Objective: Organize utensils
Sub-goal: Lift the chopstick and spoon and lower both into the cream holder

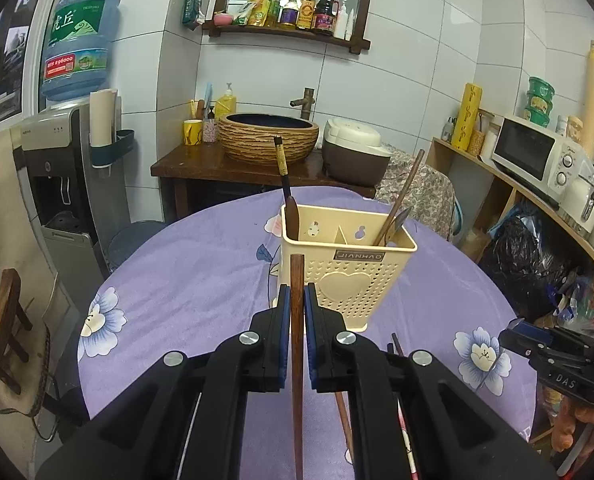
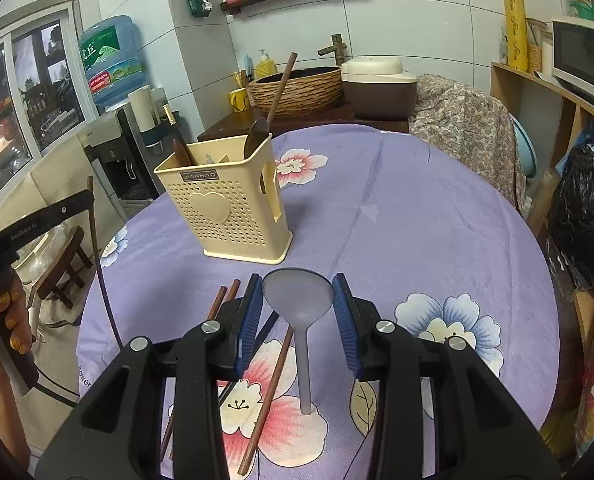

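Purple floral cloth covers the round desk (image 2: 417, 208), where a cream perforated plastic utensil holder (image 1: 347, 276) stands with dark-handled utensils upright in its compartments. Just short of it, the left claw (image 1: 297, 300) grips a brown wooden chopstick (image 1: 297, 360). The right claw (image 2: 299, 300) is spread wide around a translucent grey plastic spoon (image 2: 299, 308) lying among loose chopsticks (image 2: 265, 400).

The right gripper (image 2: 297, 316) hangs wide apart over a translucent grey spoon (image 2: 299, 312) lying on the purple flowered surface (image 2: 417, 220), its bowl between the blue fingers (image 2: 251, 320) without touching either. Brown chopsticks (image 2: 267, 396) lie loose just left of the spoon's handle. Beyond stands a cream utensil holder (image 2: 229, 208) with spoons and a chopstick inside.
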`<state>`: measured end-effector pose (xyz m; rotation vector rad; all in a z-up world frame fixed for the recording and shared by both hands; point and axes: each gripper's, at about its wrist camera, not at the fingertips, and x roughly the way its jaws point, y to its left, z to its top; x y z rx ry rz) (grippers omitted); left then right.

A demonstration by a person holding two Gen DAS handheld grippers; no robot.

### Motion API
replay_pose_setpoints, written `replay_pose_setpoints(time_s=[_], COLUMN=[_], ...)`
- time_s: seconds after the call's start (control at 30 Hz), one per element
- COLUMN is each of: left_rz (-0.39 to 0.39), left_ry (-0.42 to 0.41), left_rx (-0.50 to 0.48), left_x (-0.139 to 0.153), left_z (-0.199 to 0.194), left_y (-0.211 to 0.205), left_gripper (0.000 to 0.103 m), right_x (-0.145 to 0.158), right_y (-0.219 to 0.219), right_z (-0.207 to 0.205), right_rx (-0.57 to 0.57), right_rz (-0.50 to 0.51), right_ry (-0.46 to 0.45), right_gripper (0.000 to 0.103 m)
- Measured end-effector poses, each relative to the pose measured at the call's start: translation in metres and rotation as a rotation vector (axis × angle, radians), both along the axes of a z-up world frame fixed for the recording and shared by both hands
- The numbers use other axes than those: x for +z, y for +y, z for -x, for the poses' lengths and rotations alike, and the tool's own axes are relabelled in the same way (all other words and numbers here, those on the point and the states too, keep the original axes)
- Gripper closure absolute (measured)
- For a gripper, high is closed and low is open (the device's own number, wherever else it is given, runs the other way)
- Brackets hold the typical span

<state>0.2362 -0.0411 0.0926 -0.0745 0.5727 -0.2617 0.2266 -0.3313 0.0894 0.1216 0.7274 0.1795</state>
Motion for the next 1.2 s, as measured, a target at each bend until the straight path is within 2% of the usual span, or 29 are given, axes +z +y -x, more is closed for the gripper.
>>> replay_pose_setpoints(time_s=[0.23,0.37,0.5,0.63,0.73,0.83,0.93,1.0,1.1,1.2], left_rz=[0.016,0.023,0.052,0.060,0.099,0.094,0.081,0.074,0.046,0.055], left_ry=[-0.019,-0.039,-0.062,-0.130,-0.145,-0.180,-0.203,-0.208,-0.206,-0.172], left_rx=[-0.016,-0.031,-0.063,-0.076,-0.082,-0.067,-0.057,-0.053,-0.034,-0.037], left_x=[0.014,0.032,0.067,0.117,0.150,0.172,0.182,0.180,0.162,0.140], left_z=[-0.003,-0.009,-0.020,-0.034,-0.050,-0.062,-0.071,-0.076,-0.086,-0.095], left_y=[0.002,0.000,-0.003,-0.008,-0.010,-0.015,-0.021,-0.023,-0.029,-0.028], left_gripper=[0.095,0.095,0.095,0.095,0.095,0.095,0.095,0.095,0.095,0.095], right_x=[0.007,0.023,0.056,0.110,0.147,0.168,0.170,0.160,0.140,0.110], right_y=[0.006,0.012,0.024,0.042,0.058,0.072,0.084,0.090,0.096,0.100], right_z=[-0.006,-0.014,-0.032,-0.054,-0.076,-0.098,-0.117,-0.129,-0.141,-0.151], right_rx=[0.015,0.035,0.057,0.066,0.059,0.050,0.039,0.040,0.038,0.038], right_rz=[-0.004,-0.018,-0.029,-0.020,-0.009,0.011,0.027,0.035,0.041,0.050], right_ry=[-0.009,-0.034,-0.080,-0.193,-0.265,-0.302,-0.304,-0.292,-0.276,-0.236], right_gripper=[0.066,0.066,0.066,0.066,0.066,0.066,0.066,0.066,0.066,0.066])
